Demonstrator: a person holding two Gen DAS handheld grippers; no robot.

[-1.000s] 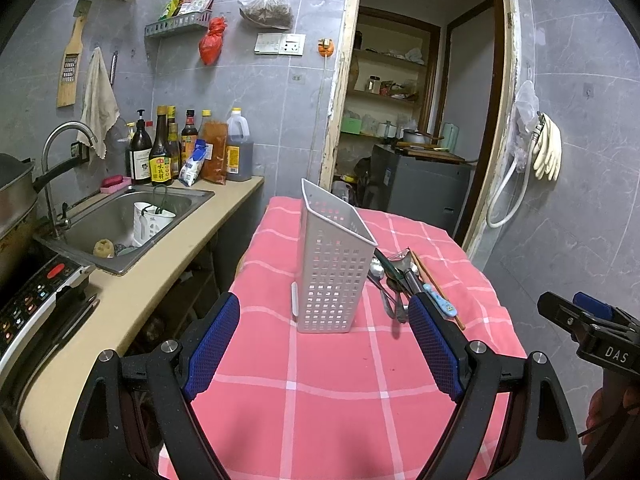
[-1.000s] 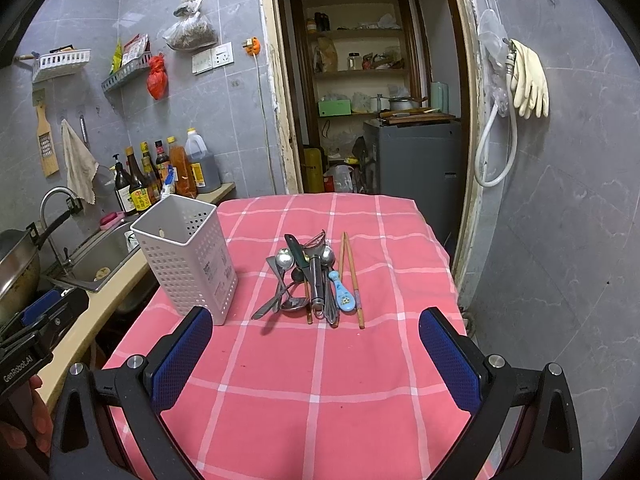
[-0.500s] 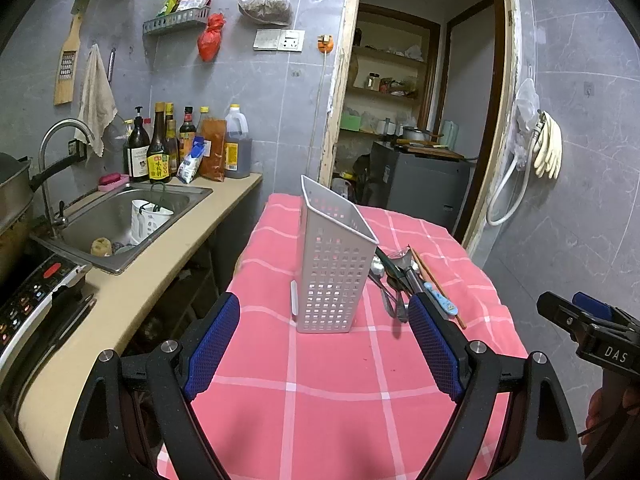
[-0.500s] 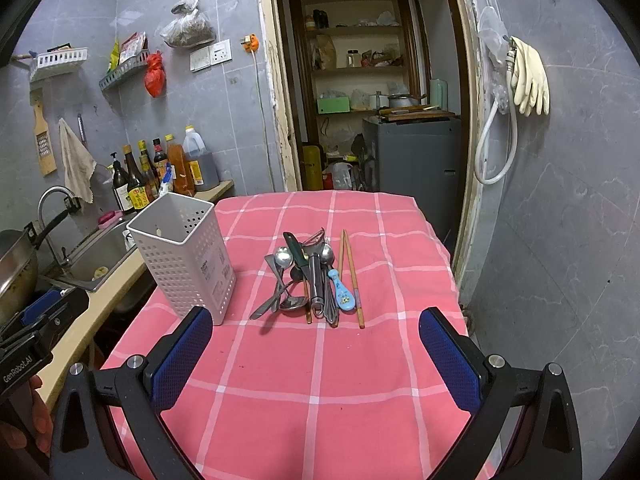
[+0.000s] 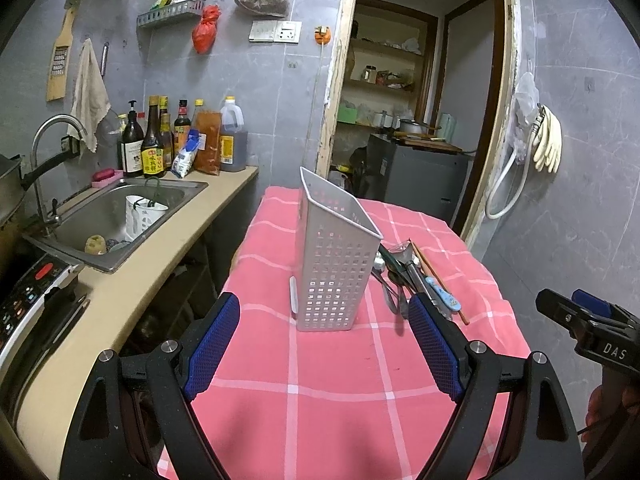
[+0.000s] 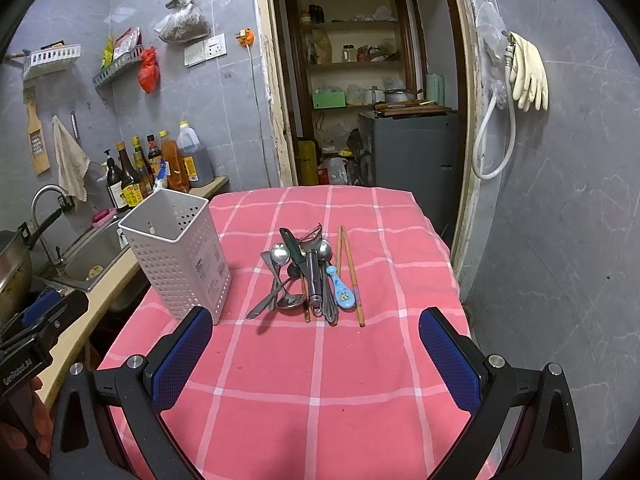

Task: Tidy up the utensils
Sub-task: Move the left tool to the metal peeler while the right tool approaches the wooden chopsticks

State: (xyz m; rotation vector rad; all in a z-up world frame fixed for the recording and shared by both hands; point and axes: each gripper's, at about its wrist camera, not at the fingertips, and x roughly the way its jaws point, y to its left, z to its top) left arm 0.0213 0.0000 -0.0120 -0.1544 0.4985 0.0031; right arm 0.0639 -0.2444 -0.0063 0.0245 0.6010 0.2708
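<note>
Left wrist view: looks forward along my left gripper (image 5: 324,334), low over the near edge of the table (image 5: 320,400), facing the white holder (image 5: 334,264) head-on, with the counter and sink (image 5: 108,220) off to its left.
Right wrist view: looks forward along my right gripper (image 6: 316,354), from the table's near edge, facing the pile of utensils (image 6: 310,276) and the doorway (image 6: 360,80) beyond.
Nearness: both sit close to the cloth; holder and pile lie a little ahead.
Shared: table, holder, utensils, doorway, bottles; each view catches the other gripper at its edge.
</note>
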